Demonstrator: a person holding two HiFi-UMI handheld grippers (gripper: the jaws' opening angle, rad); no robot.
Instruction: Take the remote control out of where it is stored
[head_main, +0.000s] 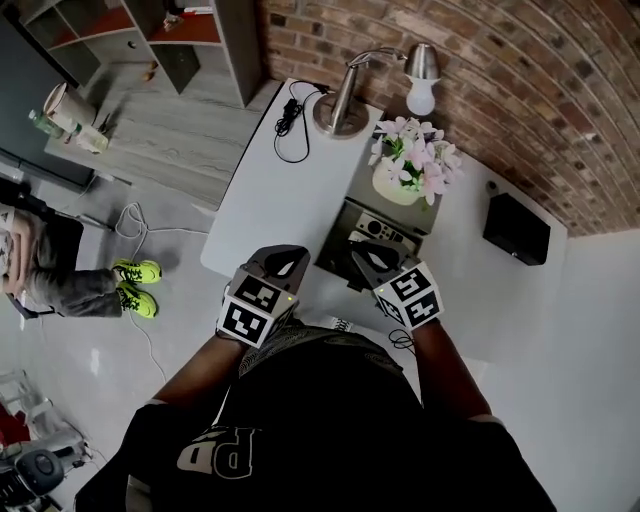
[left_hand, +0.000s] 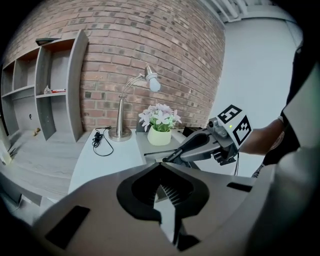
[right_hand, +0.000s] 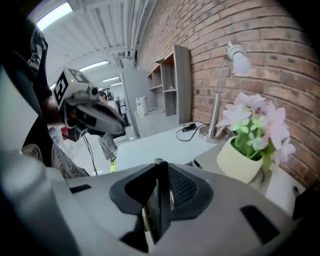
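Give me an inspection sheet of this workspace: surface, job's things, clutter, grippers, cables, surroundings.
Surface: white table against the wall.
Job's things: thin dark remote control, held edge-on; open grey box on the table.
Clutter: flower pot, desk lamp, black box.
Grippers: right gripper shut on the remote control; left gripper jaws together, empty.
Cables: black cable beside the lamp; white cable on the floor.
Surroundings: brick wall, shelves, seated person.
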